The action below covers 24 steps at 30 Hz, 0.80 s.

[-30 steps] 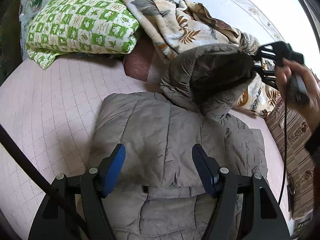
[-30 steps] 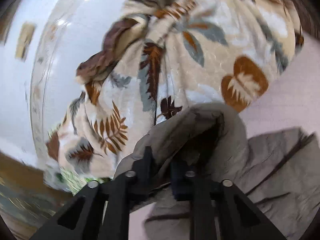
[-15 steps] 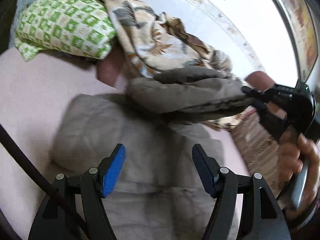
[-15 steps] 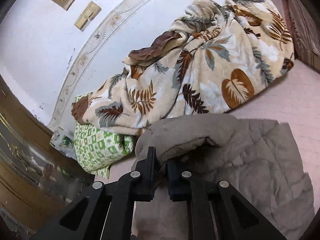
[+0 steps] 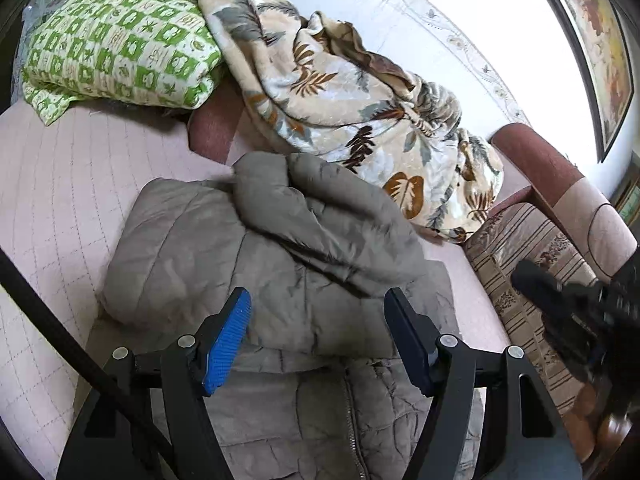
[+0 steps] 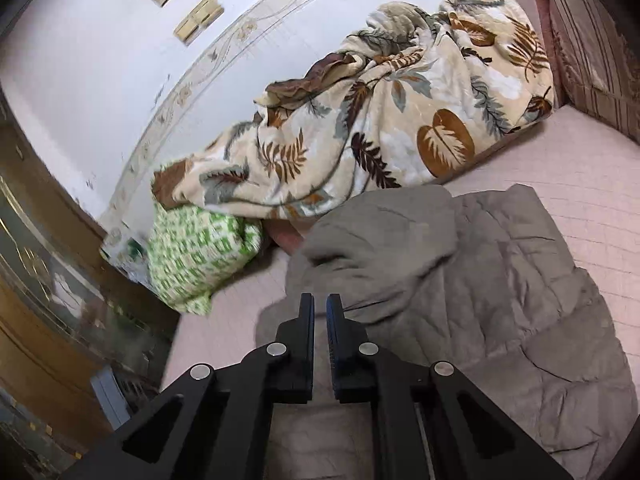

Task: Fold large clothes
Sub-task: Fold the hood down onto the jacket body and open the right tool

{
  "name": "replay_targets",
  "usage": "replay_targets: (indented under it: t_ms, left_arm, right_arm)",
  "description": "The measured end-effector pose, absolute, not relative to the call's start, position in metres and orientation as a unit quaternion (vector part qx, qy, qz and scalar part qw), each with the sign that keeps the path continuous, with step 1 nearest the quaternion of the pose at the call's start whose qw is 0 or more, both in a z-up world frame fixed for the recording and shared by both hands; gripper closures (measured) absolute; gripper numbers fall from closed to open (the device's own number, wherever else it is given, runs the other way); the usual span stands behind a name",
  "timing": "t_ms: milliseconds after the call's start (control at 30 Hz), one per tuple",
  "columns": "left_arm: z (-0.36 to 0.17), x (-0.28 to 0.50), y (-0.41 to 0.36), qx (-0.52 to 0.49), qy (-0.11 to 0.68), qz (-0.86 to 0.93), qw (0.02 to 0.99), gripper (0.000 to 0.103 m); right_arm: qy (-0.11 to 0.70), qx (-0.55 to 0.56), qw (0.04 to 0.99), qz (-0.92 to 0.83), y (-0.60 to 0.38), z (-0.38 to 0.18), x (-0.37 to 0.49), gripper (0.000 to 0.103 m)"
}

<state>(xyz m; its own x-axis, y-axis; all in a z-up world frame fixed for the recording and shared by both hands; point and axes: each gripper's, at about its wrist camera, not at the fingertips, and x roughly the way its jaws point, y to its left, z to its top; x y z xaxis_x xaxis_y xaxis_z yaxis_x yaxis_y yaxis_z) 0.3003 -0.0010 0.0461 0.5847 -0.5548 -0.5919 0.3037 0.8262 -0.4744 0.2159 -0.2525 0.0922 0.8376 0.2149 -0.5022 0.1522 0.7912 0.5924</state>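
Observation:
A grey padded jacket (image 5: 224, 256) lies spread on the pink quilted bed cover, zip side up near me. One long part of it, a sleeve by its look (image 5: 320, 220), lies folded across its upper half. My left gripper (image 5: 318, 312) hovers open over the jacket's middle, its blue pads apart and nothing between them. In the right wrist view the jacket (image 6: 500, 300) fills the lower right and the folded part (image 6: 380, 240) lies just ahead. My right gripper (image 6: 320, 304) is shut and empty, a little back from that fold. It also shows blurred (image 5: 568, 304) at the left view's right edge.
A leaf-patterned blanket (image 5: 360, 92) is heaped against the white wall behind the jacket. A green checked quilt (image 5: 120, 44) lies left of it. A striped cushion (image 5: 532, 248) and a maroon armrest (image 5: 536, 160) bound the right side. A wooden cabinet (image 6: 48, 300) stands beyond the bed.
The right gripper carried the raised grey part over the jacket, let it go and drew back toward the right. That part now lies flat on the jacket. The left gripper stayed open.

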Motion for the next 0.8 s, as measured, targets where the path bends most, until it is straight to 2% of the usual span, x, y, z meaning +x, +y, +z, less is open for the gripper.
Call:
replay_targets:
  t_ms: [233,333,533,667,800]
  left_arm:
    - [0.039,0.311,0.002,-0.166,0.397,-0.239,0.871,0.035]
    - [0.032,0.318,0.004,-0.168,0.407,-0.233,0.867,0.035]
    - [0.026,0.322,0.005,-0.168,0.414,-0.216,0.868,0.035]
    - [0.022,0.326,0.013,-0.174,0.420,-0.205,0.867,0.035]
    - [0.015,0.332,0.019,-0.180,0.429,-0.191,0.864,0.035]
  right_arm:
    - [0.328,0.294,0.898,-0.014,-0.274,0.080,0.252,0.094]
    - [0.374,0.334,0.865,-0.009,-0.303,0.056,0.275,0.085]
    - [0.386,0.412,0.825,-0.013,-0.326,0.006,0.286,0.084]
    - [0.385,0.332,0.861,0.007,-0.291,0.017,0.297,0.085]
    - [0.354,0.204,0.912,-0.004,-0.255,0.044,0.317,0.083]
